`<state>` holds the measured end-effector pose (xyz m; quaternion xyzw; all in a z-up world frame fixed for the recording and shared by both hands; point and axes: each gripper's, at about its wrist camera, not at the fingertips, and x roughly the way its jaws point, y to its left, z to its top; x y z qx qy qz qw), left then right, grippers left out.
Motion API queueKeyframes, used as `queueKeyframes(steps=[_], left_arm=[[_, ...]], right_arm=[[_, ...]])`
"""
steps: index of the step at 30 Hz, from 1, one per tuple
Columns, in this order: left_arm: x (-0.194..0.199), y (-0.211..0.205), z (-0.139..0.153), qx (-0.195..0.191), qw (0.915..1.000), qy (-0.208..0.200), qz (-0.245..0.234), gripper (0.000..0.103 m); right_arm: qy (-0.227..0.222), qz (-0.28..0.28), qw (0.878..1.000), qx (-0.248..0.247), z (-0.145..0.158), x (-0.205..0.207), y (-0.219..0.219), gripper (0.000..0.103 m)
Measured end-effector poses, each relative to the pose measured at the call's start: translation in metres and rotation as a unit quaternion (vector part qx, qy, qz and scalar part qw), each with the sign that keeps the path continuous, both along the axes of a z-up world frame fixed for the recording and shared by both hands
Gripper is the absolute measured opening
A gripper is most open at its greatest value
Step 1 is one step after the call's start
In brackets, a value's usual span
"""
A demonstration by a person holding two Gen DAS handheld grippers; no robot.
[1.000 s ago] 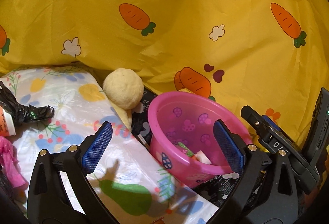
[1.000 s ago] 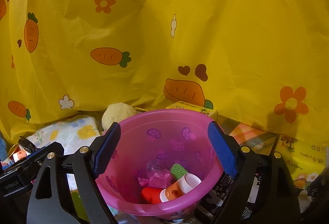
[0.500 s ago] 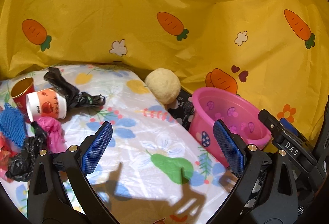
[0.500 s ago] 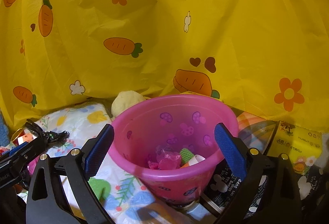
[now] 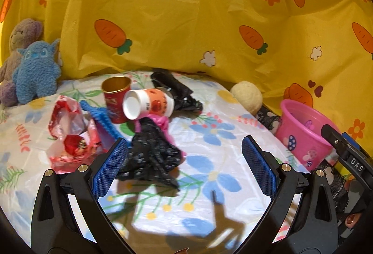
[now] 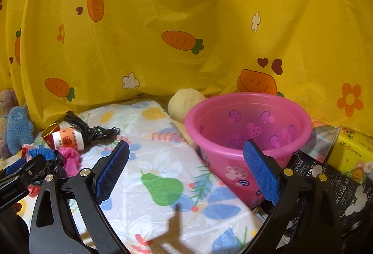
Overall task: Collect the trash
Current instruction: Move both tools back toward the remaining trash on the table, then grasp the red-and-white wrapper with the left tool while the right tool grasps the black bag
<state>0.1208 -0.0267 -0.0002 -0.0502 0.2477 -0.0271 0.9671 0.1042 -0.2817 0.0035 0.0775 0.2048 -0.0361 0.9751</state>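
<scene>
A trash pile lies on the floral mat (image 5: 233,151): a crumpled black bag (image 5: 151,153), a white and orange cup (image 5: 149,104) on its side, a red cup (image 5: 115,97), a blue net (image 5: 100,114), a pink bag scrap (image 5: 162,122) and a red-white wrapper (image 5: 70,135). My left gripper (image 5: 184,156) is open; its left pad sits beside the black bag, not gripping it. The pink bucket (image 6: 247,118) stands at the mat's right edge. My right gripper (image 6: 186,160) is open and empty, with its right finger in front of the bucket wall. The bucket's contents are hidden.
A yellow carrot-print sheet (image 5: 186,32) hangs behind everything. A blue plush (image 5: 35,72) and a purple plush (image 5: 21,37) sit at the far left. A cream ball (image 6: 184,102) rests behind the bucket, with a yellow tissue pack (image 6: 352,153) and dark packaging (image 6: 326,186) to its right.
The left gripper swung left from the bucket, and the trash pile is now in front of it. The right gripper drew back from over the bucket, which now sits lower right.
</scene>
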Motion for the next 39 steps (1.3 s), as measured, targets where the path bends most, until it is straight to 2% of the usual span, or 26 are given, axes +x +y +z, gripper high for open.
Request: queueKeyframes(steps=[11, 19, 21, 24, 30, 32, 34, 35, 36, 38, 39], left_arm=[[-0.025, 0.101, -0.007, -0.010, 0.9943, 0.007, 0.106, 0.097], [-0.020, 0.150, -0.014, -0.012, 0.9912, 0.026, 0.129, 0.096], [-0.014, 0.162, -0.019, -0.028, 0.9907, 0.042, 0.126, 0.091], [-0.003, 0.169, -0.028, -0.027, 0.9898, 0.065, 0.124, 0.084], [0.018, 0.167, -0.041, -0.041, 0.9895, 0.110, 0.084, 0.073], [0.026, 0.166, -0.047, -0.041, 0.9874, 0.130, 0.080, 0.058], [0.030, 0.166, -0.051, -0.041, 0.9856, 0.145, 0.077, 0.051], [0.031, 0.166, -0.052, -0.043, 0.9854, 0.147, 0.073, 0.042], [0.032, 0.166, -0.053, -0.046, 0.9853, 0.149, 0.069, 0.039], [0.032, 0.167, -0.053, -0.048, 0.9852, 0.150, 0.068, 0.023], [0.032, 0.167, -0.054, -0.051, 0.9851, 0.150, 0.067, 0.022]], right_arm=[[0.007, 0.082, 0.997, -0.001, -0.006, -0.005, 0.076, 0.095], [0.017, 0.143, 0.990, -0.010, -0.014, -0.005, 0.131, 0.095], [0.021, 0.156, 0.987, -0.014, -0.016, -0.002, 0.144, 0.095], [0.028, 0.171, 0.985, -0.020, -0.020, 0.003, 0.159, 0.095], [0.041, 0.194, 0.980, -0.030, -0.027, 0.012, 0.183, 0.094], [0.045, 0.200, 0.978, -0.035, -0.029, 0.014, 0.189, 0.094], [0.049, 0.206, 0.977, -0.037, -0.031, 0.016, 0.193, 0.094], [0.051, 0.209, 0.976, -0.038, -0.032, 0.017, 0.195, 0.094], [0.053, 0.210, 0.975, -0.038, -0.033, 0.018, 0.197, 0.094], [0.059, 0.215, 0.974, -0.037, -0.035, 0.021, 0.200, 0.094], [0.061, 0.217, 0.974, -0.037, -0.036, 0.022, 0.201, 0.094]])
